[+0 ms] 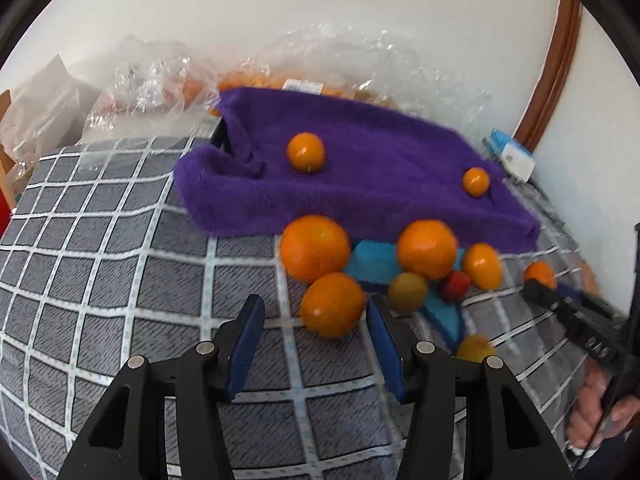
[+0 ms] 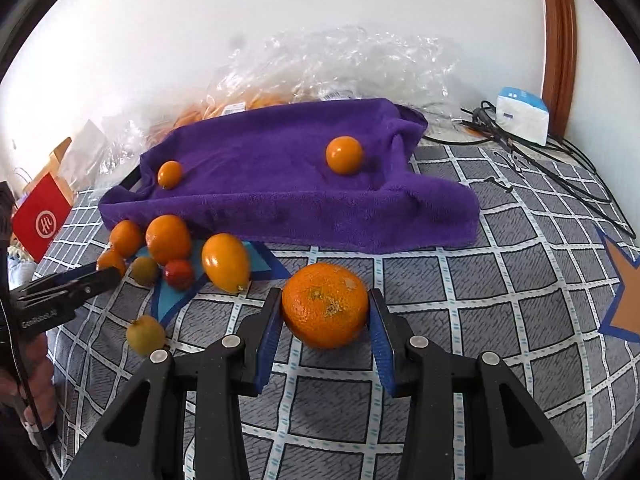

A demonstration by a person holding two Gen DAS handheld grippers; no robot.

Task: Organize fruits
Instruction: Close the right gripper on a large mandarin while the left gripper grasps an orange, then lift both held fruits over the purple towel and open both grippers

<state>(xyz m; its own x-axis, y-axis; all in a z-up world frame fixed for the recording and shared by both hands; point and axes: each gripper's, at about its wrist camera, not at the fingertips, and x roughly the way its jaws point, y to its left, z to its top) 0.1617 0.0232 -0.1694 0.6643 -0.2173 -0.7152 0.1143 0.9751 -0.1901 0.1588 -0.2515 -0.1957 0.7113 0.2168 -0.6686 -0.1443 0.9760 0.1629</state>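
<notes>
Fruits mostly unsorted: right gripper point(image 2: 325, 312) clamps a rough orange mandarin point(image 2: 325, 305); left gripper point(image 1: 316, 326), parted, holds nothing.

The left gripper point(image 1: 316, 312) stands open above the checked bedcover point(image 1: 120, 260), an orange point(image 1: 333, 305) just beyond its fingertips. More oranges point(image 1: 427, 249) and a small red fruit point(image 1: 456, 285) cluster on a blue paper shape point(image 1: 374, 266) by the near edge of a purple towel point(image 1: 360, 184), which carries two small oranges point(image 1: 305, 152).
</notes>
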